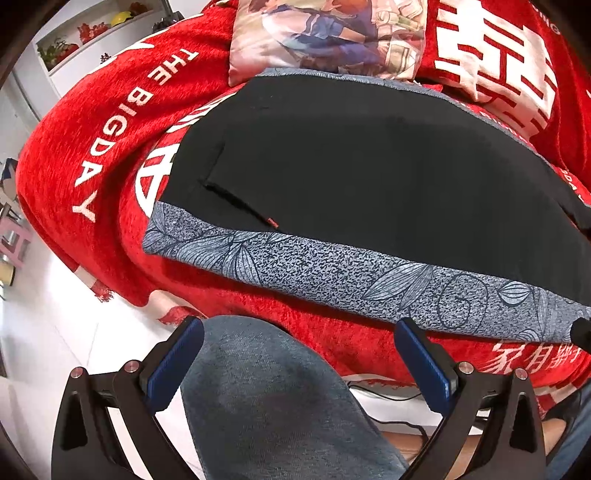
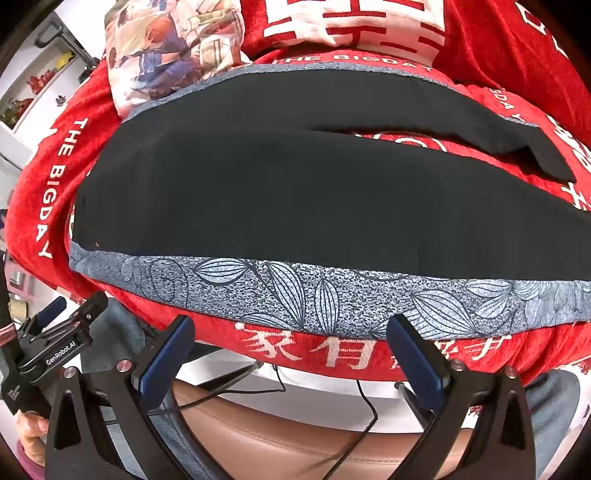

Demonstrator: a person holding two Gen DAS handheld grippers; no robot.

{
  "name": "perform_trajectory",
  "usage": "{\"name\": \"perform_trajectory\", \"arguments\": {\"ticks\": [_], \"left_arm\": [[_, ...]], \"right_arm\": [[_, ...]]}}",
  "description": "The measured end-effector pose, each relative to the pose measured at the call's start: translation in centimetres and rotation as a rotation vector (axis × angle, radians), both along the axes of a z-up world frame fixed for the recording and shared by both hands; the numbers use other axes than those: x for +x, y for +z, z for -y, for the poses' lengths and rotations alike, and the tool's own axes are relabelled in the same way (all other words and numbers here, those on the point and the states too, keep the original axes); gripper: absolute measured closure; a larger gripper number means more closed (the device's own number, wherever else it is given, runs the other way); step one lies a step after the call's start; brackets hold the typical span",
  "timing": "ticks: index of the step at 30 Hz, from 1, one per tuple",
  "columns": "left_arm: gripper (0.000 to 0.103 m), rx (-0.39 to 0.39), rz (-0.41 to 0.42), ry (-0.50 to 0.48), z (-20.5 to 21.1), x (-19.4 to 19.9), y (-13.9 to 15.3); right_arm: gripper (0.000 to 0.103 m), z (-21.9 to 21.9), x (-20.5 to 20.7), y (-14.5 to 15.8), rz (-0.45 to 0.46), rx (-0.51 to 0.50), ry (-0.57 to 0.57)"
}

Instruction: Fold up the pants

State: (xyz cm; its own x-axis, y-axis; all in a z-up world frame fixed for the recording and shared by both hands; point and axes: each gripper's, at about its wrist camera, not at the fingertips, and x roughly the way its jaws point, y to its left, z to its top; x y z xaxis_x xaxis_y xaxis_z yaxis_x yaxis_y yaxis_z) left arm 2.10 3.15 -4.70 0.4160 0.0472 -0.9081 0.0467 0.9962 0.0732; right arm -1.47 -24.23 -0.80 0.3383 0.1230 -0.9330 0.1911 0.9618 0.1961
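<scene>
Black pants [image 1: 369,166] with a grey leaf-patterned side stripe [image 1: 332,273] lie spread flat on a red blanket [image 1: 110,147]. The right wrist view shows them [image 2: 295,195] with two legs parting at the right and the stripe [image 2: 332,295] along the near edge. My left gripper [image 1: 299,339] is open and empty, held short of the near edge, above a knee in jeans [image 1: 266,387]. My right gripper [image 2: 290,336] is open and empty, just short of the stripe. The left gripper's body [image 2: 55,332] shows at the left of the right wrist view.
A printed cushion [image 1: 325,33] and a red cushion with white characters [image 1: 491,62] sit behind the pants. A white shelf with fruit decorations [image 1: 92,33] stands at far left. Cables [image 2: 362,406] and a tan seat [image 2: 314,443] lie below the blanket's front edge.
</scene>
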Motion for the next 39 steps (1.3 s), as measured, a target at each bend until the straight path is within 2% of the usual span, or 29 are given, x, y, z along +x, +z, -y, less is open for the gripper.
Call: {"name": "perform_trajectory", "arguments": {"ticks": [24, 31, 36, 39], "left_arm": [[0.000, 0.000, -0.015, 0.000, -0.2, 0.1, -0.4], [0.000, 0.023, -0.020, -0.022, 0.3, 0.4, -0.3], [0.000, 0.008, -0.041, -0.022, 0.3, 0.9, -0.3], [0.000, 0.025, -0.046, -0.014, 0.2, 1.1, -0.3]], "right_arm": [[0.000, 0.1, -0.2, -0.3, -0.012, 0.008, -0.009], [0.000, 0.4, -0.3, -0.5, -0.008, 0.030, -0.011], [0.000, 0.3, 0.3, -0.6, -0.001, 0.038, 0.026], [0.000, 0.0, 0.8, -0.1, 0.028, 0.040, 0.058]]}}
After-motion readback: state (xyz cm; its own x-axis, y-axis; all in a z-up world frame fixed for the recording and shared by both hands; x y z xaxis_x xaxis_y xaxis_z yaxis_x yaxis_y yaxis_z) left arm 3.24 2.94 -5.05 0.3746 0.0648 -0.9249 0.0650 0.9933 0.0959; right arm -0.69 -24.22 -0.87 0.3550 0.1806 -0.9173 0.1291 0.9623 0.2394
